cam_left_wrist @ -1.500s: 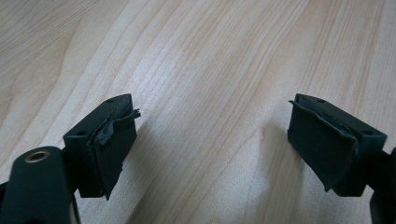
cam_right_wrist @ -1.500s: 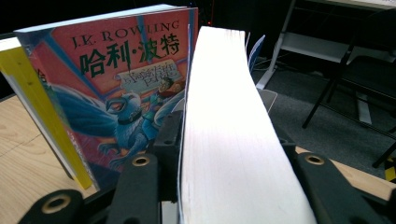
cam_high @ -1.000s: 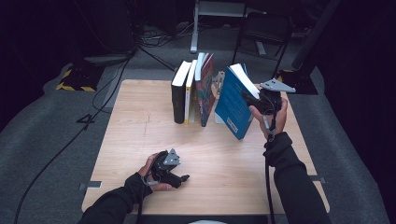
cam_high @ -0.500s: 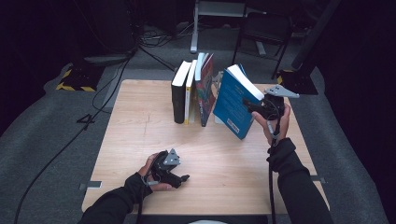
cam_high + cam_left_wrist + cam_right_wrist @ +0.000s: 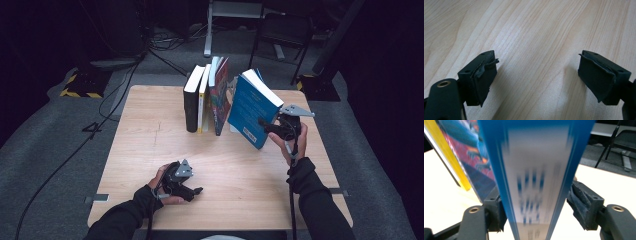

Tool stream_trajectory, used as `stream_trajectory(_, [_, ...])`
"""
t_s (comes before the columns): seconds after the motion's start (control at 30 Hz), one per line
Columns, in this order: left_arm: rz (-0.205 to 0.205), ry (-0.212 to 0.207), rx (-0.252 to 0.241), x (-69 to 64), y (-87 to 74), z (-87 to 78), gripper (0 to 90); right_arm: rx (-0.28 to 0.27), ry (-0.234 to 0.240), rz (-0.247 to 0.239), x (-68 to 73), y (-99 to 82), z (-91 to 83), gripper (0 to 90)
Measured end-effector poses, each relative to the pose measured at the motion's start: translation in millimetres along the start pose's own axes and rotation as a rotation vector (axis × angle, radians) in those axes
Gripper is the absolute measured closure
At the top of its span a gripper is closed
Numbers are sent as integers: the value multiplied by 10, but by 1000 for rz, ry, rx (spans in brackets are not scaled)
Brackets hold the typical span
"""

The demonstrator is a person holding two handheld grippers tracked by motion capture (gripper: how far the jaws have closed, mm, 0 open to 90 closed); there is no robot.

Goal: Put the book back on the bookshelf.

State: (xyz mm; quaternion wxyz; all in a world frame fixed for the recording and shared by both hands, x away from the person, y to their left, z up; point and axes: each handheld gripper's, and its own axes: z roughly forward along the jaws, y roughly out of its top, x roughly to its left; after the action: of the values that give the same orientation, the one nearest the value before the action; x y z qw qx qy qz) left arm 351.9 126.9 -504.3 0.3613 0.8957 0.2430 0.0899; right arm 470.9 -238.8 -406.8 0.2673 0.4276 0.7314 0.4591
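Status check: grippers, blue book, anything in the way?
Left gripper open, on wooden table. Right gripper jaws have just been opening, blue paperback book tilted between them. Row of upright books close beside it.

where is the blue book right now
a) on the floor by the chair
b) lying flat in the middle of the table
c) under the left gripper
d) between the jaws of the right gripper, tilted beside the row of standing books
d: the blue book leans at a tilt just right of the row of standing books, with the right gripper at its lower edge and its spine between that gripper's two jaws.
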Motion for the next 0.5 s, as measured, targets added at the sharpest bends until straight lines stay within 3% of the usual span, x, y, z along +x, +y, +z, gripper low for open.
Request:
stream_trajectory(0.23, [0,0,0,0,0,0,158,41,41,23,-26,-318,103,448])
stream_trajectory(0.33, [-1,-1,-1,0,1,1,157,76,68,66,-26,-492,226,520])
stream_trajectory(0.5, [0,-2,-2,1,3,4,157,76,25,79,84,-568,351,564])
